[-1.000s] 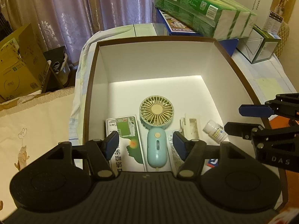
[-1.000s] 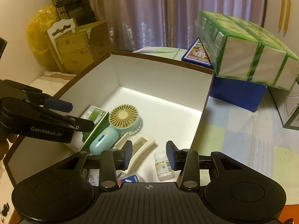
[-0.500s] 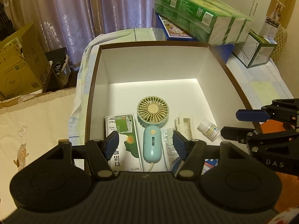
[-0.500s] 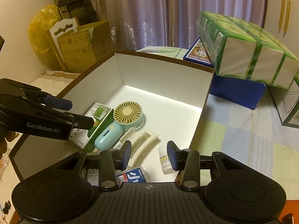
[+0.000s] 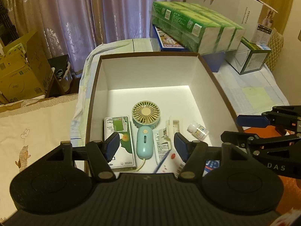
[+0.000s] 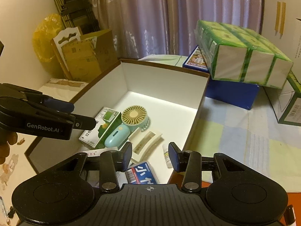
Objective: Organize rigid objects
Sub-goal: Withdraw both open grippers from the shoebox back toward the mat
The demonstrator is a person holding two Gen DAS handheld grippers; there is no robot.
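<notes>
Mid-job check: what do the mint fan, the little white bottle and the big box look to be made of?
Fan: likely moulded plastic, smooth with a slight sheen, rigid grille slats.
White bottle: looks like semi-opaque plastic with a paper label, though glass can't be ruled out.
Box: appears to be cardboard, matte white inside, thin brown rim, straight folded corners.

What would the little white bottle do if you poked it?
The bottle lies on its side on the box's flat floor, so it would probably roll. It looks like small, hard plastic, so likely light and stiff. Its smooth round body might slip between pads.
</notes>
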